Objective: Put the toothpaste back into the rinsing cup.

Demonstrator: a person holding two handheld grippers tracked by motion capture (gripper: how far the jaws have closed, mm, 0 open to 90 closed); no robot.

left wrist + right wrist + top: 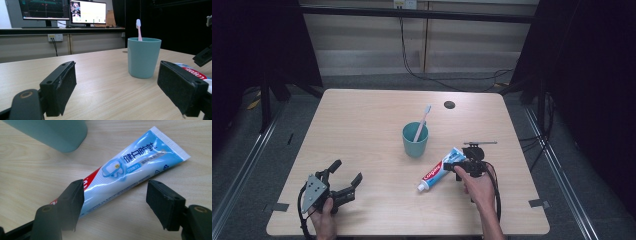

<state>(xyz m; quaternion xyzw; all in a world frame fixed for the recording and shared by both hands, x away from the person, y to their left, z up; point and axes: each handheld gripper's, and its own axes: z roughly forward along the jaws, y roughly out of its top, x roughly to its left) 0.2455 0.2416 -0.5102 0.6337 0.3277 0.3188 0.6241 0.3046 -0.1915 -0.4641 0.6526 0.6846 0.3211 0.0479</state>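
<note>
Tube flat on table, just beside cup with brush (likely bound there). Straddled by right gripper, jaws apart, not yet pinching. Left gripper open, idle nearby.

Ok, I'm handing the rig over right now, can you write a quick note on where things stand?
Right gripper: jaws open, straddling the blue-and-white toothpaste tube; no grip yet.
Left gripper: jaws open, holding nothing, near the wooden table's front left corner.
The tube lies flat on the table beside the teal plastic cup.
Done: the pink toothbrush stands in the cup.
Left, probably: close on the tube, lift it, put it in the cup.
</note>
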